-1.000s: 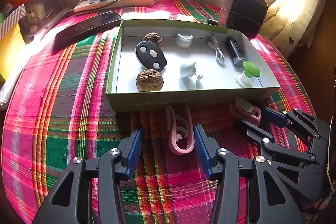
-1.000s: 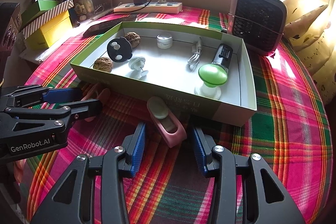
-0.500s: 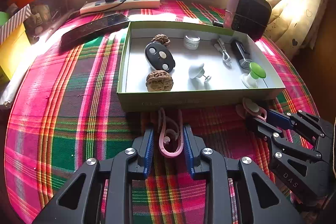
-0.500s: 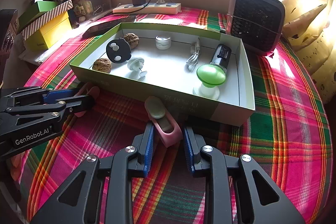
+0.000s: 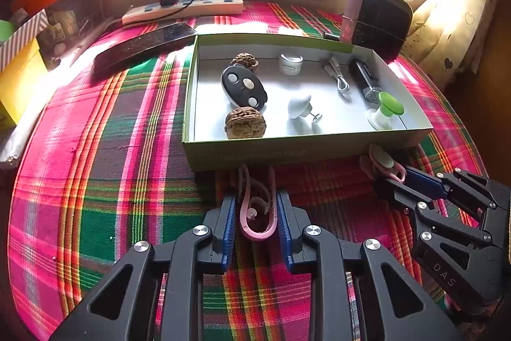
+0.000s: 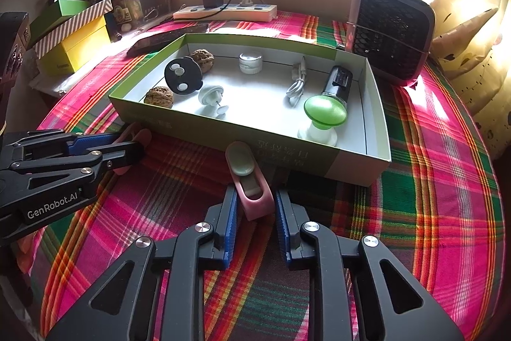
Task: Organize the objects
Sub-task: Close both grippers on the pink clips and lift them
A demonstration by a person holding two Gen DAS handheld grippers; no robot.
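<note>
Pink clips (image 5: 257,206) on plaid tablecloth (image 5: 95,174)

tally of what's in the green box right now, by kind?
Inside the green box:
Walnuts: 2
Mushroom-shaped pieces: 2, white and green-topped
Black oval fob: 1
Small white jar: 1
White cable: 1
Black cylinder: 1
Total: 8
</note>
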